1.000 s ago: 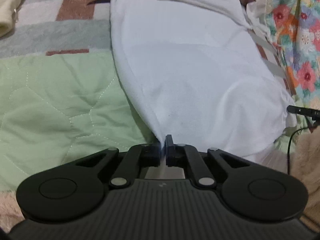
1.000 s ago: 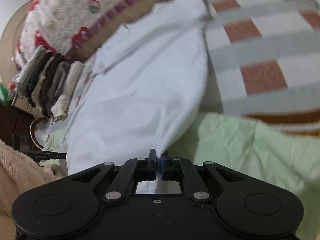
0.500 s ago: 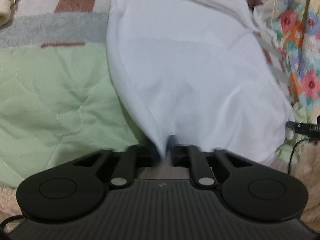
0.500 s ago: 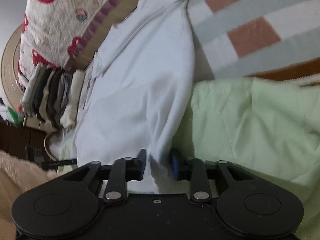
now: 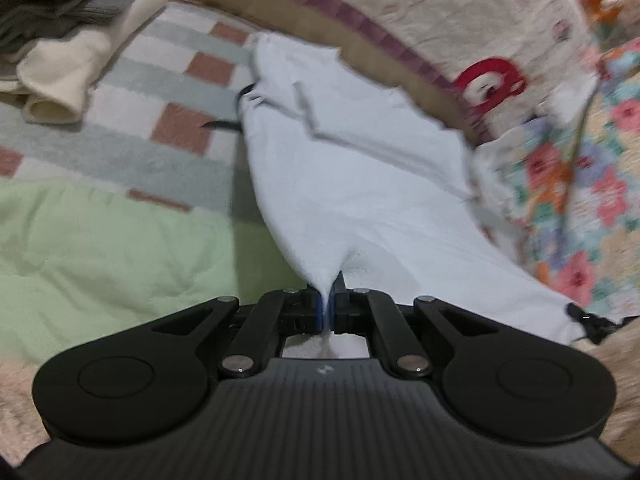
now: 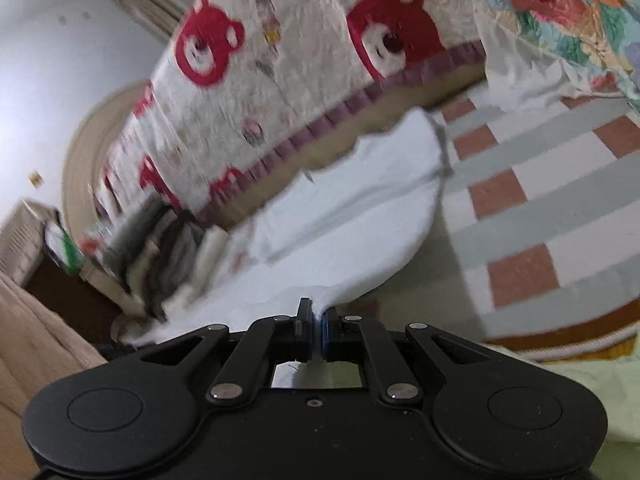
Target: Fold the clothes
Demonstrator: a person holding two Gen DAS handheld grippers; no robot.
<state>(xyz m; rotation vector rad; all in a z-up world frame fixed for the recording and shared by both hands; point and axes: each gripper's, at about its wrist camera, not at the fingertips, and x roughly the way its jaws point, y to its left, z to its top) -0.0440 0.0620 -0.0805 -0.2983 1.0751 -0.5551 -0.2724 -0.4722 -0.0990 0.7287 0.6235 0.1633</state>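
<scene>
the soft white cotton garment is clamped at its near hem by both claws, left gripper and right gripper. its long axis is stretched straight ahead of each claw, the far end lying against the bear-print quilt.

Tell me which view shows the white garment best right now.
The left wrist view: the white garment runs almost whole from the left gripper, shut on its near edge, to its far end by the bear blanket. The right wrist view shows the garment blurred and foreshortened, with the right gripper pinching another edge.
</scene>
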